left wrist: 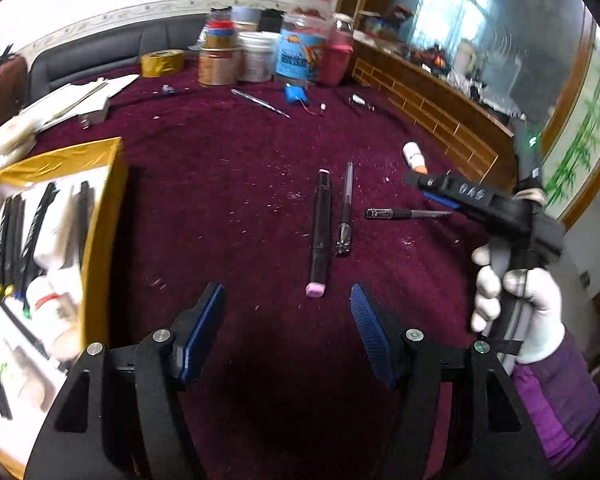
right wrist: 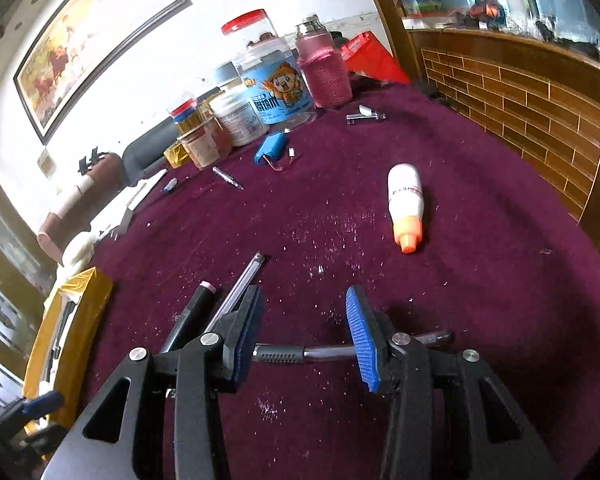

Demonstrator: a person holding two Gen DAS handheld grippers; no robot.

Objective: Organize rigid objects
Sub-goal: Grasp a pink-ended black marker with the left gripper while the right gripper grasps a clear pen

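surface: counter (left wrist: 240,152) under maroon cloth flecked with white crumbs | room: framed painting (right wrist: 92,40), wood-panelled wall | containers: gold-rimmed box (left wrist: 104,208) at left holding pens and white bottles; jars (right wrist: 268,84) at far edge | loose: three pens (left wrist: 320,232), white bottle (right wrist: 406,204) mid-counter | left gripper (left wrist: 286,320) jaws wide, empty | right gripper (right wrist: 304,332) jaws parted, straddling a pen, not gripping

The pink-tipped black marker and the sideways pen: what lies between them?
A clear pen lies beside the marker, short of the sideways pen; the left wrist view shows this.
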